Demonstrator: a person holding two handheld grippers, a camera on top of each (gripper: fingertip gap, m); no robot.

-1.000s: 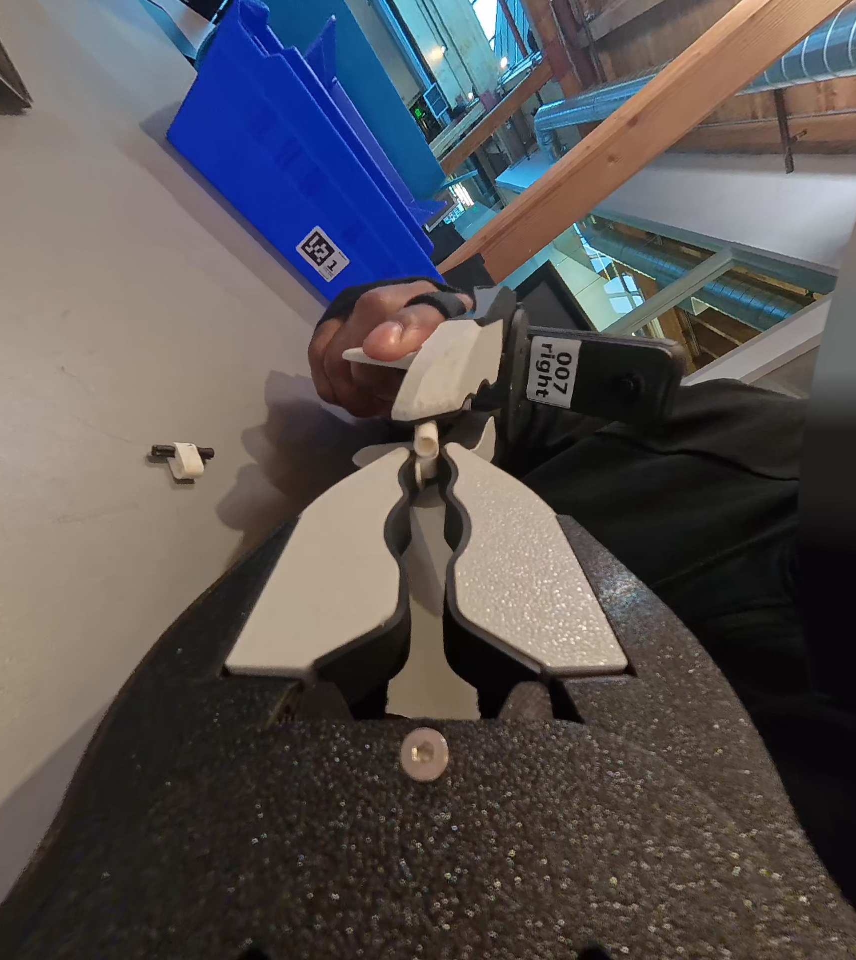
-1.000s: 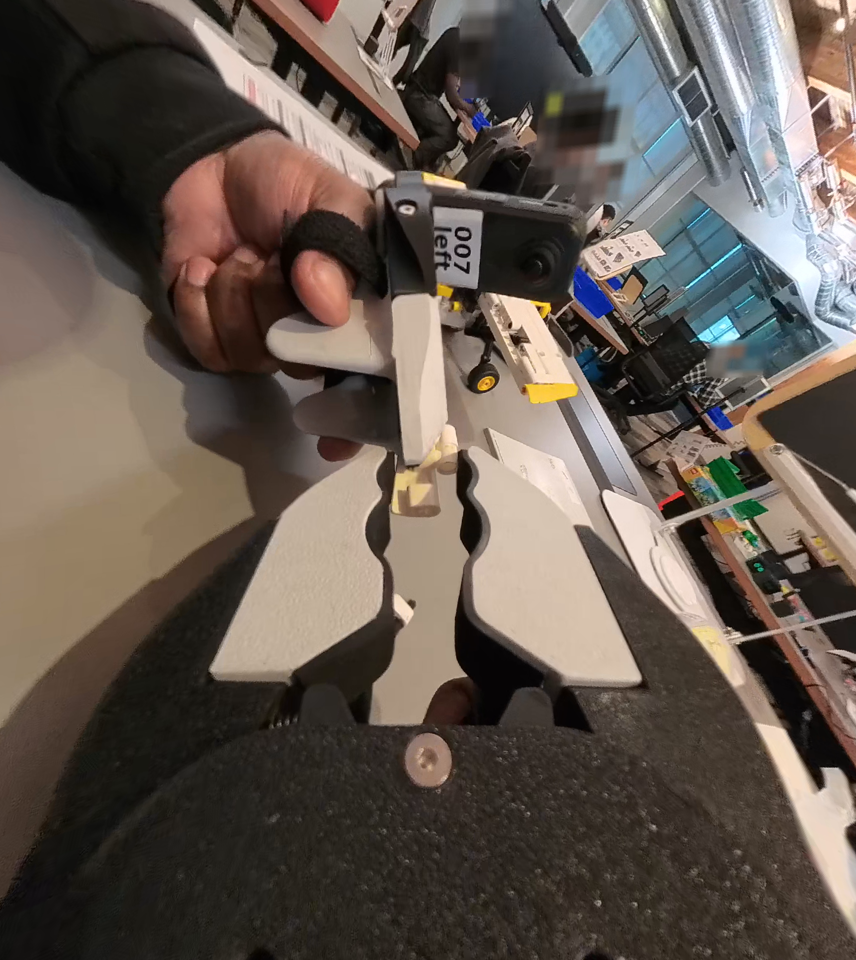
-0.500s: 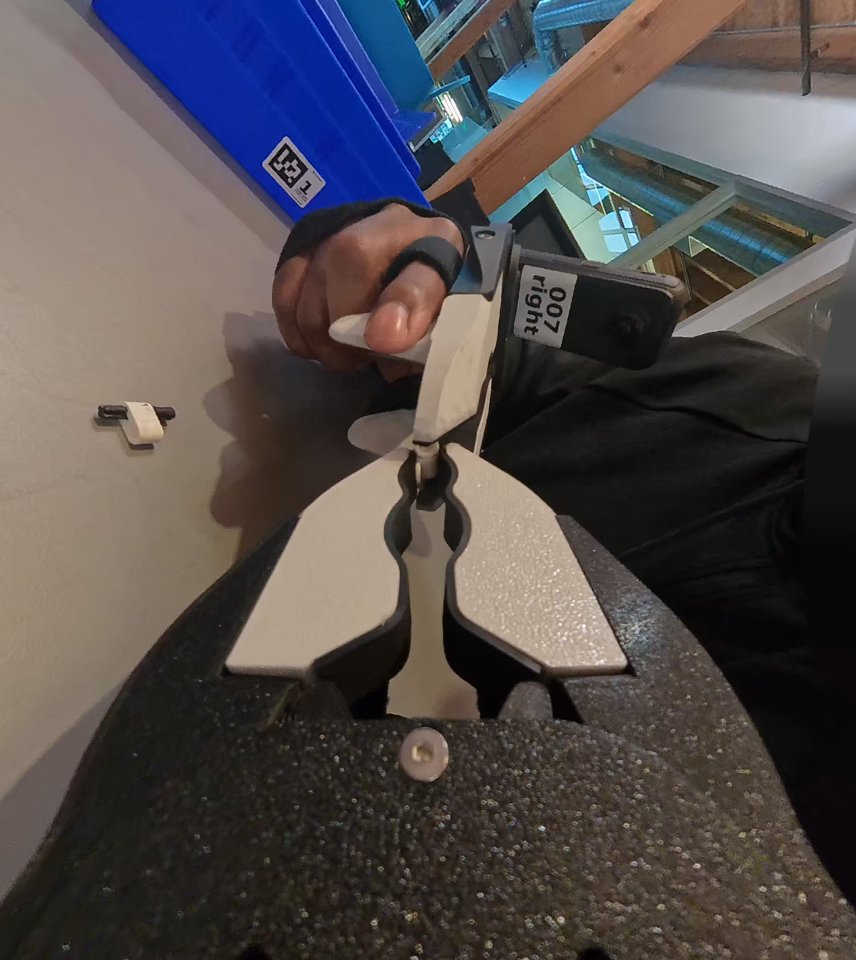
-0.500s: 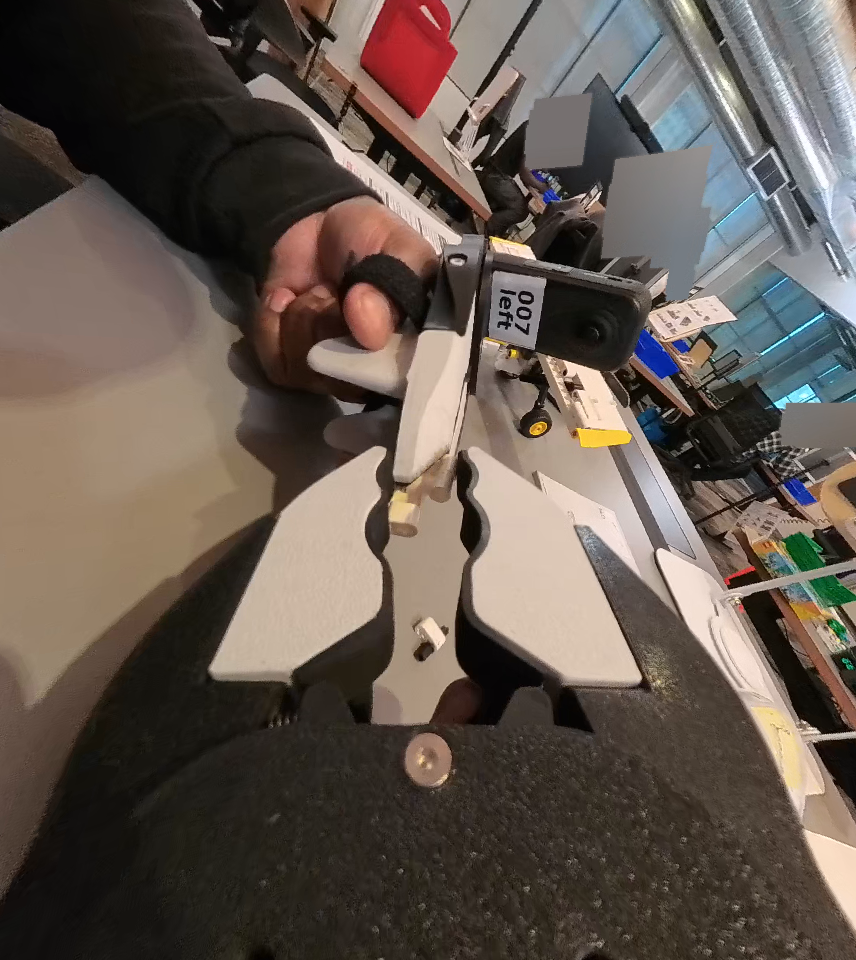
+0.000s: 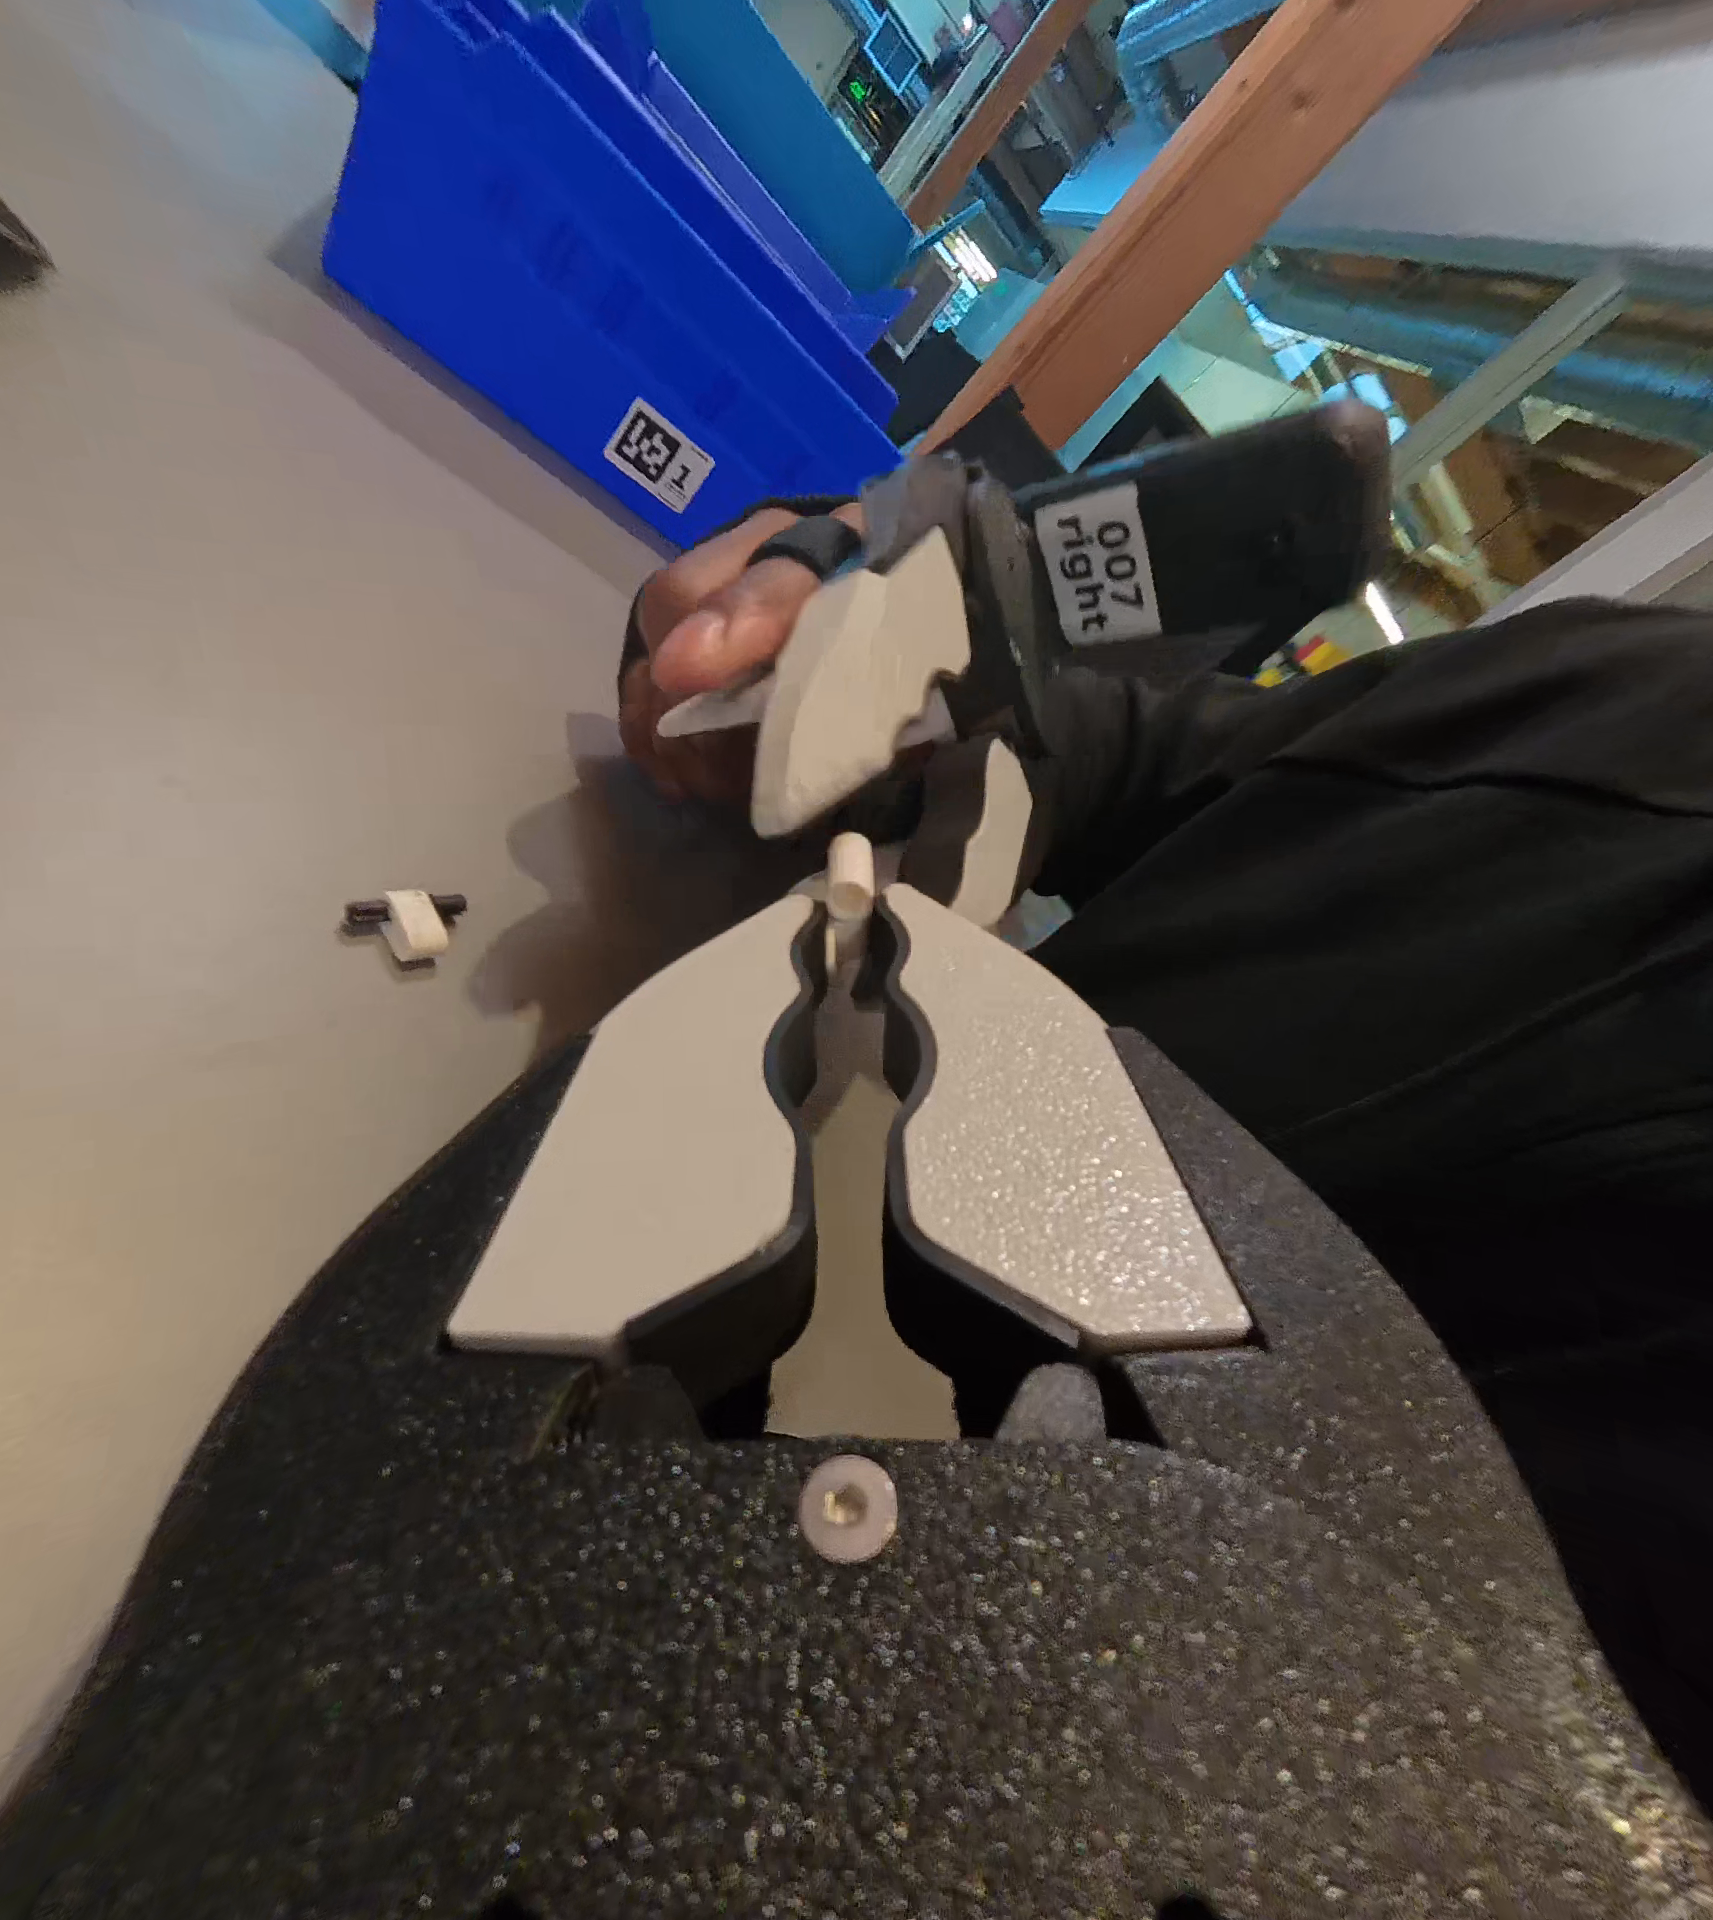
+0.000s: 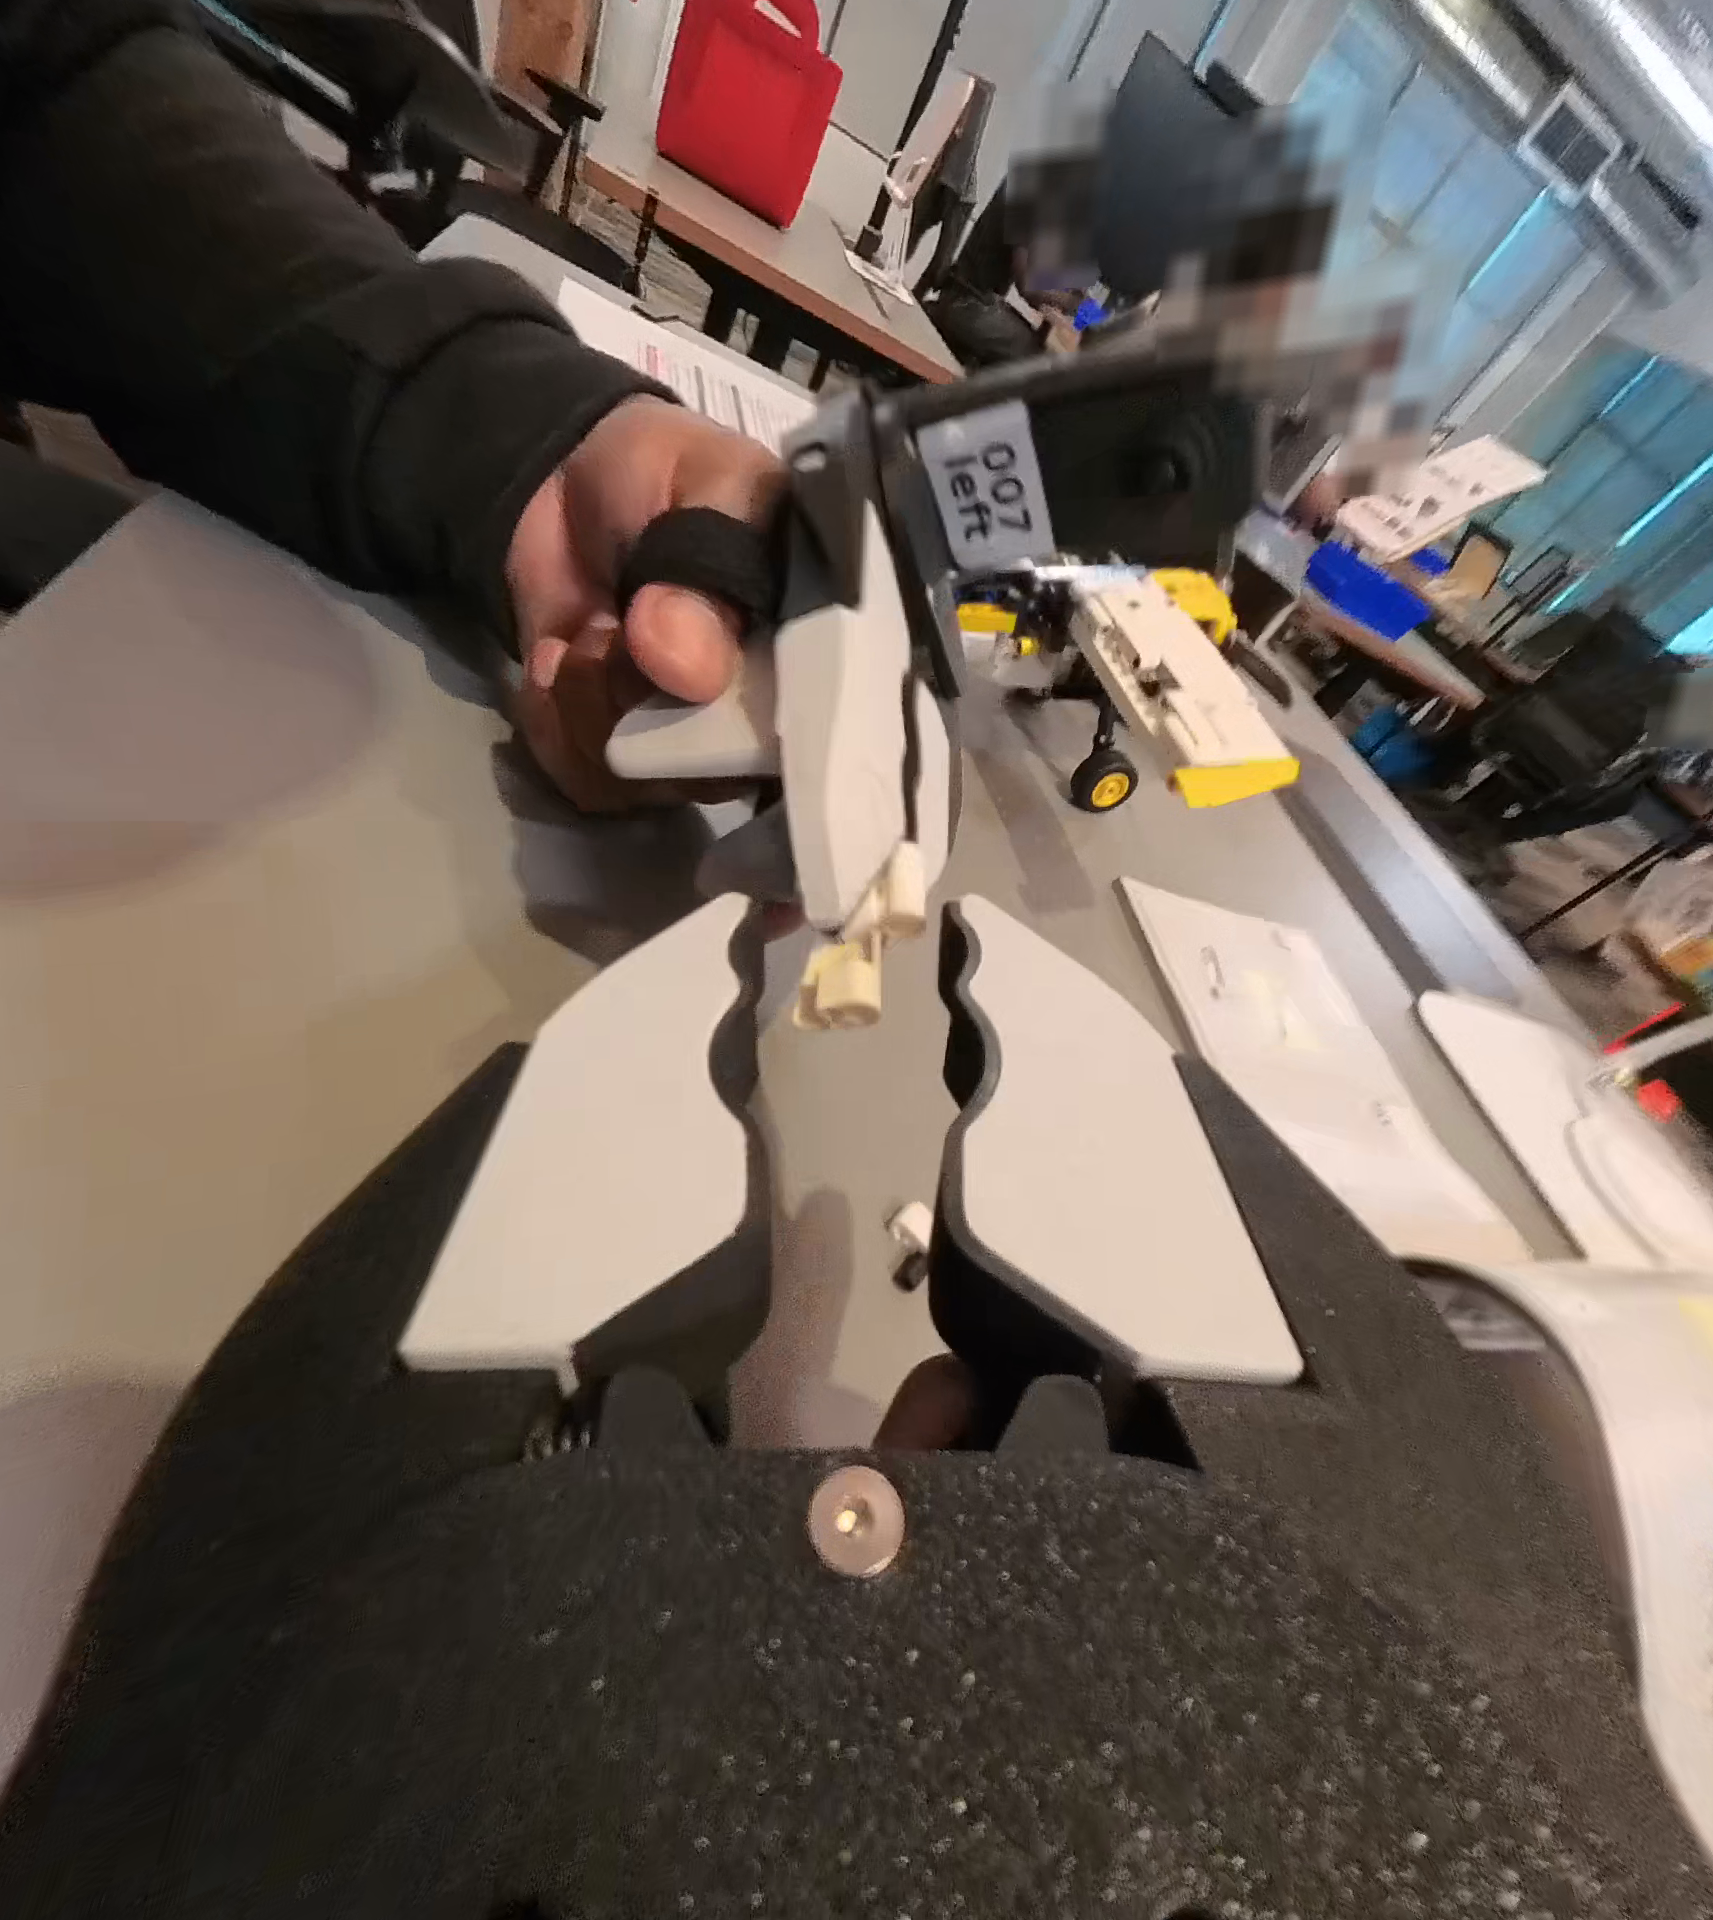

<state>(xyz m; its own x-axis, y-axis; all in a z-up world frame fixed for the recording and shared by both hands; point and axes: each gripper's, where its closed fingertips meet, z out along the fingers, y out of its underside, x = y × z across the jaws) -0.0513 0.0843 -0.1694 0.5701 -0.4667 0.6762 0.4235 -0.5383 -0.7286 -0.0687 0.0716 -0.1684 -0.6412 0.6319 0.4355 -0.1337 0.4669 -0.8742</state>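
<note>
In the left wrist view, our left tool (image 5: 847, 920) was nearly closed, its pads pinching a small cream connector piece (image 5: 849, 883) right at the tips, high above the grey worktop (image 5: 156, 675). The right tool (image 5: 893, 821) sat just beyond it, jaws spread, touching nothing we could see. One spare white clip on a black pin (image 5: 405, 920) lay alone on the worktop to the left, well apart, and one blue bin (image 5: 561, 260) stood behind.

In the right wrist view, our right tool (image 6: 847, 935) was open wide, and the cream piece (image 6: 857, 961) hung between its fingers (image 6: 1060, 1122) with clear gaps on both sides, so nothing was gripped there. The left tool (image 6: 883, 883) carried it from above. One small white part (image 6: 909, 1236) rested on the worktop below, and one yellow-and-white brick model (image 6: 1164, 675) stood farther back.

The danger, as we judged it, lay in that thin tip-hold: a nudge from the open fingers could twist the cream piece out, and it would drop among the loose bits. Count: two tools, one held piece, two loose small parts, one bin, one model.
</note>
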